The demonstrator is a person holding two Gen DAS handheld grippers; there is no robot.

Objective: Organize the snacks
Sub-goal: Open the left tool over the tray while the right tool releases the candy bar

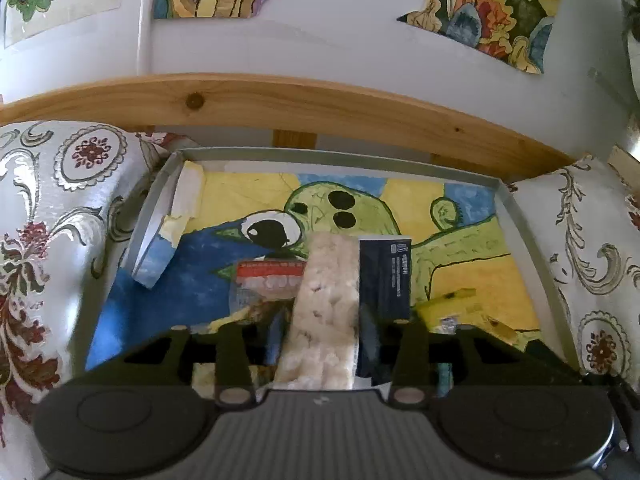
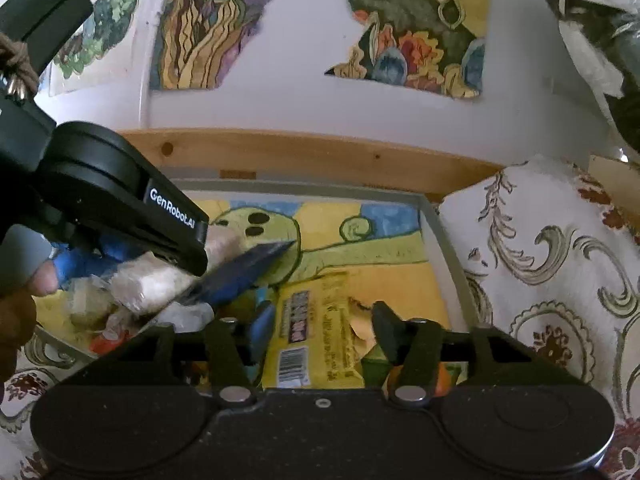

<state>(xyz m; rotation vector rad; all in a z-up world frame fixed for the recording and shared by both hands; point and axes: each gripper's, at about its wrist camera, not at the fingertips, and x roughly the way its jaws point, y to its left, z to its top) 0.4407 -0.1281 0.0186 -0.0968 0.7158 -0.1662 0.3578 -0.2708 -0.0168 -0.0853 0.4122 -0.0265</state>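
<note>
A grey tray (image 1: 340, 157) lined with a painted paper of a green creature holds the snacks. My left gripper (image 1: 324, 332) is shut on a white puffed rice cake pack (image 1: 326, 300), with a dark blue packet (image 1: 386, 276) pressed against its right side. In the right wrist view, the same left gripper (image 2: 180, 248) holds both above the tray's left part. My right gripper (image 2: 320, 324) is open low over the tray. A yellow snack packet (image 2: 312, 336) lies flat between its fingers, and also shows as the yellow packet (image 1: 460, 306).
A red-and-clear packet (image 1: 268, 276) lies in the tray behind the rice cakes. More wrapped snacks (image 2: 100, 320) pile at the tray's left front. An orange item (image 2: 442, 380) sits by the right finger. Patterned cloth (image 2: 540, 260) flanks the tray. A wooden rail (image 1: 280, 100) runs behind.
</note>
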